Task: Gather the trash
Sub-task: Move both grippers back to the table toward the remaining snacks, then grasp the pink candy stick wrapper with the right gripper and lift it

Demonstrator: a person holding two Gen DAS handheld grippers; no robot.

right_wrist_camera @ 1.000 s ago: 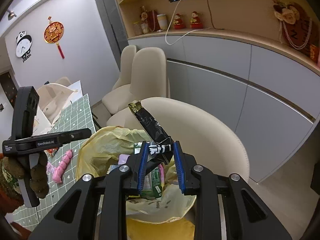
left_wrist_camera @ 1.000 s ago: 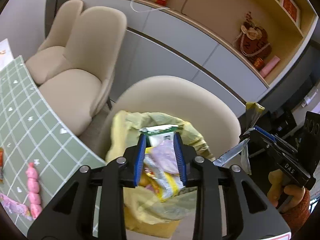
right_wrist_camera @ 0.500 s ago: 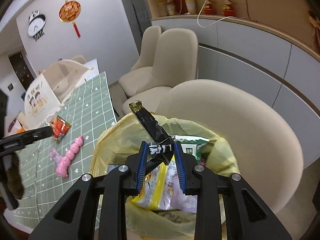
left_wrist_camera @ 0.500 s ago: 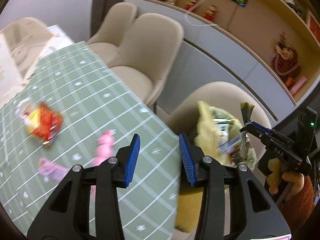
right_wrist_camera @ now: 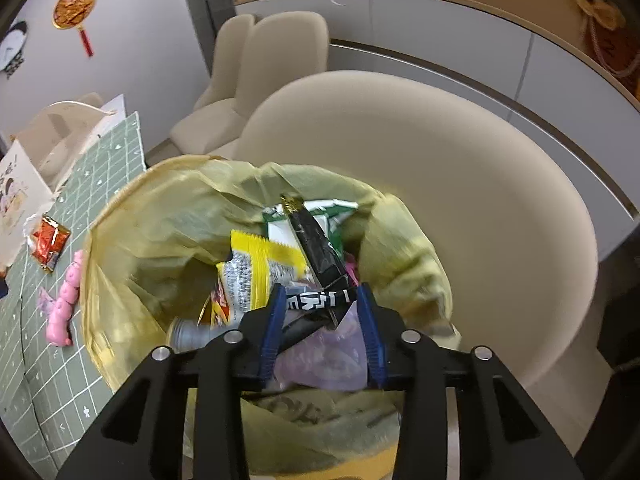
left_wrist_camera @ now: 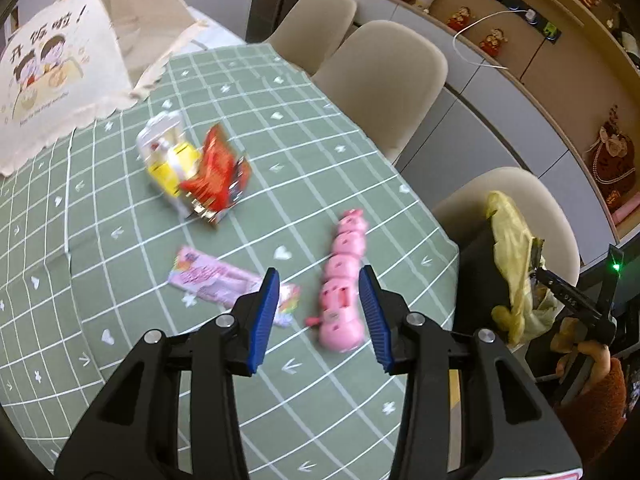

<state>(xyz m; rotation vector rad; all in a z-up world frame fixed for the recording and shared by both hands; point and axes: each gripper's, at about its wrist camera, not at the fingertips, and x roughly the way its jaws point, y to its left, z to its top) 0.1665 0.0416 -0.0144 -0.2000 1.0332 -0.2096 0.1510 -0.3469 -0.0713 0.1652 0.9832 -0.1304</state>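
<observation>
Yellow plastic lines the trash bin (right_wrist_camera: pixel 132 240), which stands beside the green checked tablecloth (left_wrist_camera: pixel 100 380). The right gripper (right_wrist_camera: pixel 322 312) is poised over the bin mouth, its jaws part-closed on a crumpled black foil wrapper (right_wrist_camera: pixel 316 256). Step in hand: deposit. The next move calls for spreading the jaws so the wrapper falls among the packets below. The left gripper (left_wrist_camera: pixel 318 312) hovers wide open and empty above the cloth, with a pink segmented caterpillar-shaped toy (left_wrist_camera: pixel 344 280) between its jaws. Nearby lie a flat pink wrapper (left_wrist_camera: pixel 216 276) and a red snack packet (left_wrist_camera: pixel 214 176). Motion blur obscures the packet labels; the white-and-yellow item (left_wrist_camera: pixel 164 152) behind is possibly a carton.
</observation>
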